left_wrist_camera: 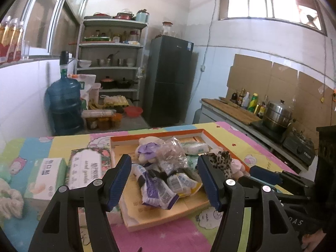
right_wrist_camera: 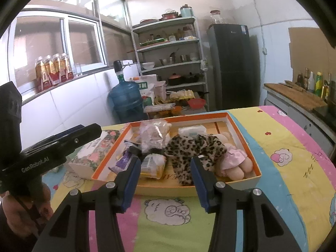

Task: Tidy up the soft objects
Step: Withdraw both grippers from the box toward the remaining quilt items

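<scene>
Honestly we couldn't read most of the crinkly packets [left_wrist_camera: 159, 191] heaped in the shallow orange-rimmed cardboard box [right_wrist_camera: 244, 138], and the leopard-print cloth [right_wrist_camera: 195, 147] covered half the pink-dressed plush doll [right_wrist_camera: 235, 161]. Our left gripper [left_wrist_camera: 163, 184] hung wide open over the pile, gripping nothing. Our right gripper [right_wrist_camera: 166, 180] sat partly open, empty, near the box's front edge.

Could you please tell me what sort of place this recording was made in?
Most likely a home kitchen: a dark fridge, a shelf rack of pots and bowls, and a steamer pot on a counter.
</scene>
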### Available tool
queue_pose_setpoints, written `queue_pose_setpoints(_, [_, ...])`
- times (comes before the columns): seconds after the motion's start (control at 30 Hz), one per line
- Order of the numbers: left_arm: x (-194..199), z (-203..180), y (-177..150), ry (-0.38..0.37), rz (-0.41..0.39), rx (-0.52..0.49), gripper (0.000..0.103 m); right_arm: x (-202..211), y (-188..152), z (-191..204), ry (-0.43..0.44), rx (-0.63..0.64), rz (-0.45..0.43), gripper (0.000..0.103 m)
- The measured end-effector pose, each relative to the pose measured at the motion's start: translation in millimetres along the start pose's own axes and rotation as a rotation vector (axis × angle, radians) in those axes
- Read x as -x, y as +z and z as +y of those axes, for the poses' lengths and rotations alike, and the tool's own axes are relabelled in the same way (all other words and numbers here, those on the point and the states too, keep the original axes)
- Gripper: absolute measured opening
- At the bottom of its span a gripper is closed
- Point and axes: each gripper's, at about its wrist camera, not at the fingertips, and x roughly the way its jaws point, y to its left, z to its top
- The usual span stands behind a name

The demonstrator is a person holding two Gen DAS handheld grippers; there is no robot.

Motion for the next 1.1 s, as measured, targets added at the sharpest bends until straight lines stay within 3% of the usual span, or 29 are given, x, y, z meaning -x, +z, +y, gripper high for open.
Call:
queue_pose_setpoints(0.47, [52,17,-19,-0.002,-0.026,0.03,0.067,23,-11,44,0.031,0.051,-0.017,0.049])
queue_pose_setpoints(1.1, [113,70,-57,0.12,-0.035,0.083,0.067,26,-36,113,0.124,0.104,0.016,0.049])
